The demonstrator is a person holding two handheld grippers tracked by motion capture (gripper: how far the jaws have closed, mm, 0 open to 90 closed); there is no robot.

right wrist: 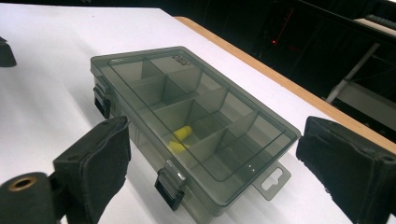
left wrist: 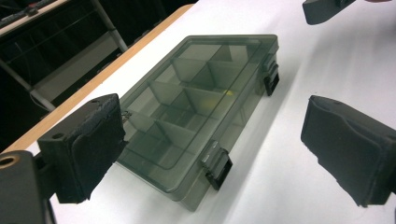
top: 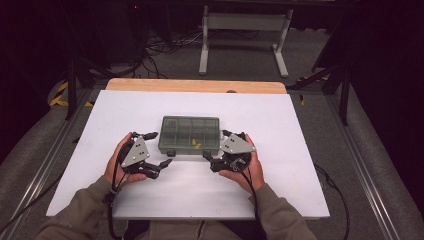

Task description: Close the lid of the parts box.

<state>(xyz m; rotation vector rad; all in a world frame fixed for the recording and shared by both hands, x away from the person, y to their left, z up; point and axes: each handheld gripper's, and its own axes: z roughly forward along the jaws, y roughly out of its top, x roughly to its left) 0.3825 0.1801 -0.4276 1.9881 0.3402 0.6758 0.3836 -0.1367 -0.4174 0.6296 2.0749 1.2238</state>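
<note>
Two latches shut — smoky compartment box (top: 190, 134).

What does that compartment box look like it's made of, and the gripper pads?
Compartment box: smoky translucent plastic, likely hard and glossy; dividers and yellow pieces show through its lid. Left gripper pads: matte black, slightly fuzzy, probably foam or rubber.

I see a small mark on the lid of the box (right wrist: 187, 126), near one corner, too blurry to read.
</note>
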